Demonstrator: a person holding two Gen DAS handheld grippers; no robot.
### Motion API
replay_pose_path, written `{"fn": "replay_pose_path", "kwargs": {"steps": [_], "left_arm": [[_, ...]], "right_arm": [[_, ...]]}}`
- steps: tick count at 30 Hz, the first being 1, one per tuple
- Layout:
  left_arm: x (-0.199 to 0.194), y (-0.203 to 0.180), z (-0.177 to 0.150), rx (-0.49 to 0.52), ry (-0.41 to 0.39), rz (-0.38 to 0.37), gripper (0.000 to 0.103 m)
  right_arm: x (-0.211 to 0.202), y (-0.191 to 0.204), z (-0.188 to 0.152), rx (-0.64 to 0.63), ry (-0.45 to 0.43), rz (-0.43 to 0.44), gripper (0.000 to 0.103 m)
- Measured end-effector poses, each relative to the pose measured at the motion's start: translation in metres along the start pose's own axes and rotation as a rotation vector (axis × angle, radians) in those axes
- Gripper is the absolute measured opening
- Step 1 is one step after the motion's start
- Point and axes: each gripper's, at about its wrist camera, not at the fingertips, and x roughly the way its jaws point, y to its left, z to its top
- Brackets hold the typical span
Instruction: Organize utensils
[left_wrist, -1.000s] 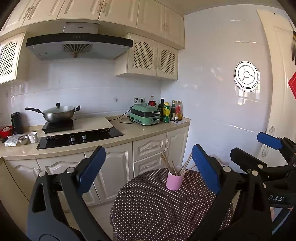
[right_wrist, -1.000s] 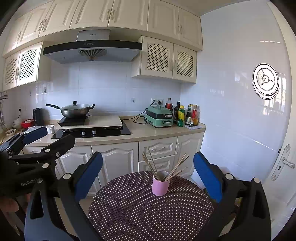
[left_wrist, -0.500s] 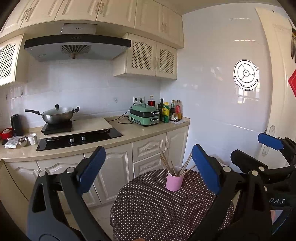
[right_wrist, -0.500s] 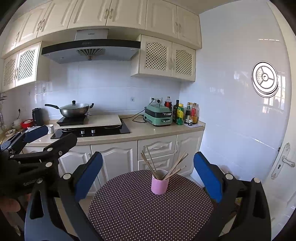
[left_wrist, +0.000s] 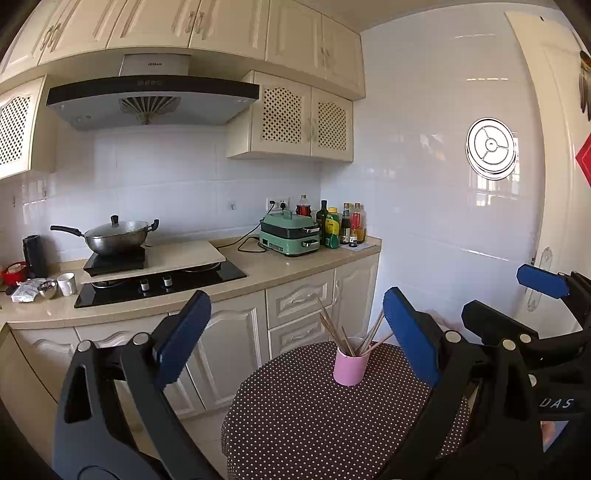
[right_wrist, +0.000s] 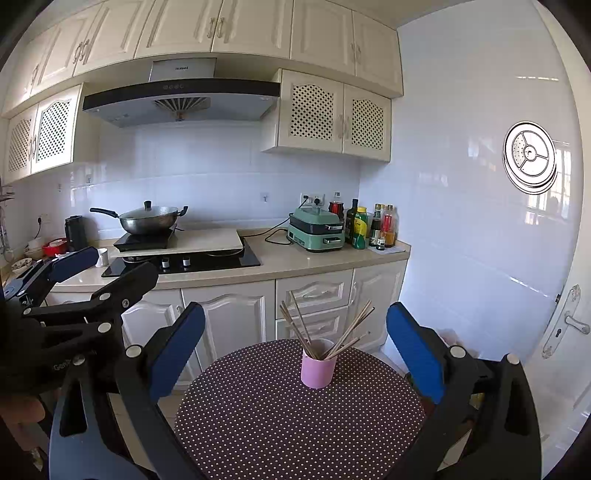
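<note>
A pink cup (left_wrist: 351, 365) (right_wrist: 318, 367) stands upright on a round table with a dark polka-dot cloth (left_wrist: 314, 417) (right_wrist: 277, 417). Several wooden chopsticks (left_wrist: 343, 332) (right_wrist: 325, 328) fan out of the cup. My left gripper (left_wrist: 297, 336) is open, its blue pads wide apart, well short of the cup and holding nothing. My right gripper (right_wrist: 295, 350) is open and empty as well, at a similar distance. Each gripper shows in the other's view: the right gripper (left_wrist: 513, 299) at the right edge, the left gripper (right_wrist: 103, 273) at the left edge.
Behind the table runs a kitchen counter (right_wrist: 295, 267) with a hob, a lidded wok (right_wrist: 151, 218), a green appliance (right_wrist: 317, 229) and several bottles (right_wrist: 373, 225). White cabinets stand below it. A tiled wall and a door with a handle (right_wrist: 574, 323) are on the right.
Nothing has really changed. Both views drift very slightly, the grippers stay open, and the cup stands in the same place.
</note>
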Motion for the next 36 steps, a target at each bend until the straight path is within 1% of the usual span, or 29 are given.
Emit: {"fn": "replay_pose_path", "kwargs": {"steps": [6, 36], "left_arm": [[0.001, -0.004, 0.001, 0.018, -0.023, 0.003, 0.093], [0.018, -0.007, 0.003, 0.013, 0.002, -0.001, 0.093]], "right_arm": [[0.000, -0.001, 0.000, 0.001, 0.003, -0.003, 0.095], [0.017, -0.009, 0.002, 0.007, 0.025, -0.013, 0.095]]}}
